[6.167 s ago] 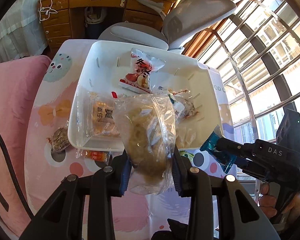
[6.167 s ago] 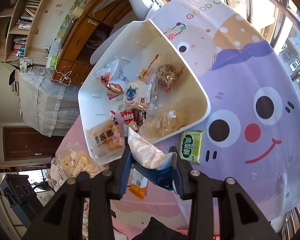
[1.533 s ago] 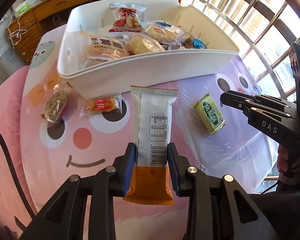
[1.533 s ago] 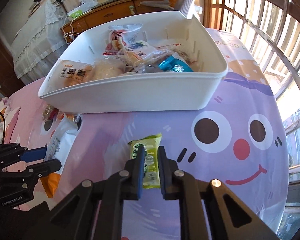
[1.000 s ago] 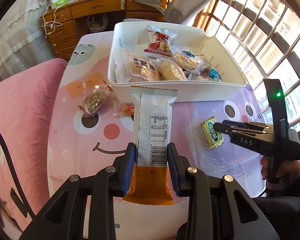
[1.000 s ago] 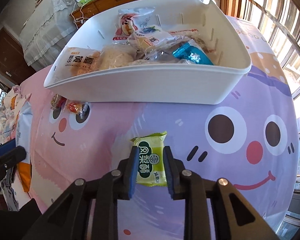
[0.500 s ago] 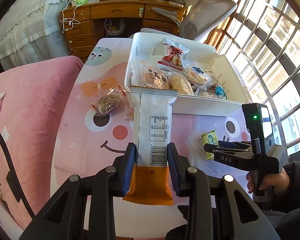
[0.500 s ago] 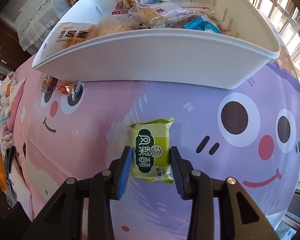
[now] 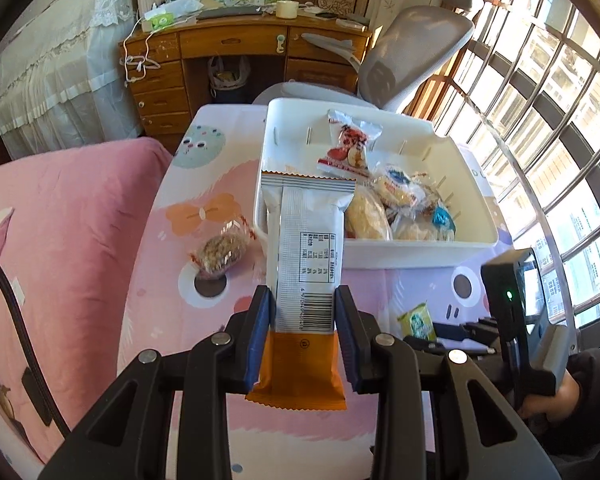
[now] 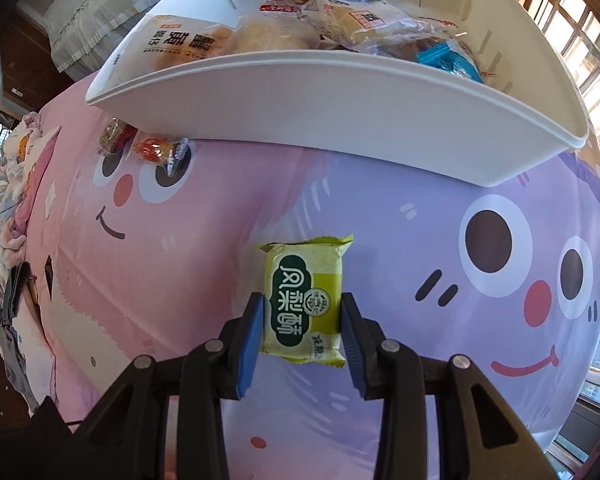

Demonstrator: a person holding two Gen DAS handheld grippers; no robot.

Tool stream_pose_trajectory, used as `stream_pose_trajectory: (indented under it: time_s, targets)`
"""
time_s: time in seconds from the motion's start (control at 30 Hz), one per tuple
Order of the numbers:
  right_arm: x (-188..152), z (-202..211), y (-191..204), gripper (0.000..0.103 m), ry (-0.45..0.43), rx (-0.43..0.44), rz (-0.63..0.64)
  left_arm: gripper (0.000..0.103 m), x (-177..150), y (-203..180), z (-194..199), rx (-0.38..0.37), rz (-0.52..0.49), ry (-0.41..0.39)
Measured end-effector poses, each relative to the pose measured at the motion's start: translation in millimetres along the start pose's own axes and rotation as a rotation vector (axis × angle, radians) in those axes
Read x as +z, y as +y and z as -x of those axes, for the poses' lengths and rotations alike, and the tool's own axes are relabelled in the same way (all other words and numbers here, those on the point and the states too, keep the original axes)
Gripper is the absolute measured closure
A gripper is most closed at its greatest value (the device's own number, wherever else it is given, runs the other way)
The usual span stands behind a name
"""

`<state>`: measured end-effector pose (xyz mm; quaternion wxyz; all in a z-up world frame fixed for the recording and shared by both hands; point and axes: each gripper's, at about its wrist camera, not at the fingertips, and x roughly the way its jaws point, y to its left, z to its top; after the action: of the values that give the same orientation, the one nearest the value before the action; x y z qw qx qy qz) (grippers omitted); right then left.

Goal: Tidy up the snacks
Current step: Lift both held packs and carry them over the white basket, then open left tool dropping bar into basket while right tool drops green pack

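My left gripper [image 9: 302,300] is shut on a tall white and orange snack packet [image 9: 308,240] and holds it upright above the cartoon tablecloth, in front of the white bin [image 9: 420,256]. The bin holds several wrapped snacks. In the right wrist view a green snack packet [image 10: 306,272] lies flat on the cloth just before the bin's wall [image 10: 340,108]. My right gripper [image 10: 303,308] points steeply down, and its blue pads touch both long sides of this packet. The same green packet [image 9: 416,320] shows low right in the left wrist view.
A clear-wrapped brown snack [image 9: 220,250] lies left of the bin. Small red candies [image 10: 152,148] sit under its near left corner. Pink bedding [image 9: 60,240] borders the table's left side. A grey office chair [image 9: 412,52] and a wooden desk [image 9: 228,44] stand behind, with window bars at the right.
The left gripper rose and drew back with its packet, so the bin looks smaller. The right gripper opened, came down over the green packet, and its pads now sit against the packet's sides.
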<state>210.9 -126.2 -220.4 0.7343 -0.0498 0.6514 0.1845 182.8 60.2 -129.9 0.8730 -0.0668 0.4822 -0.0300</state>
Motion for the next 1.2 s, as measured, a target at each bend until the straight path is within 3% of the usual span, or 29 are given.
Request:
stream_pose_trajectory:
  time_s: [0.17, 0.43, 0.73, 0.9, 1.0, 1.1, 1.2]
  targets:
    - [10.5, 21.9, 16.0, 0.066, -0.050, 0.057, 0.052, 0.072, 26.3, -0.9, -7.3, 0.011, -0.030, -0.025]
    - [49.9, 65.8, 33.6, 0.065, -0.203, 0.105, 0.116, 0.072, 66.3, -3.0, -24.2, 0.014, -0.048, -0.069]
    - [87.1, 99.2, 24.7, 0.065, -0.342, 0.091, 0.145, 0.072, 116.9, -16.8, -48.4, 0.015, -0.114, -0.093]
    - [106.0, 110.5, 15.7, 0.065, -0.417, 0.059, 0.145, 0.072, 137.7, -28.0, -58.5, -0.028, -0.122, -0.104]
    - [113.5, 114.5, 6.0, 0.065, -0.445, 0.054, 0.126, 0.066, 145.0, -34.8, -62.2, -0.032, -0.122, -0.118]
    - [117.6, 117.2, 0.2, 0.064, -0.455, 0.052, 0.117, 0.044, 148.4, -38.9, -66.3, -0.042, -0.106, -0.090]
    - [117.7, 119.6, -4.6, 0.058, -0.453, 0.050, 0.102, 0.041, 145.5, -41.3, -66.3, -0.052, -0.098, -0.072]
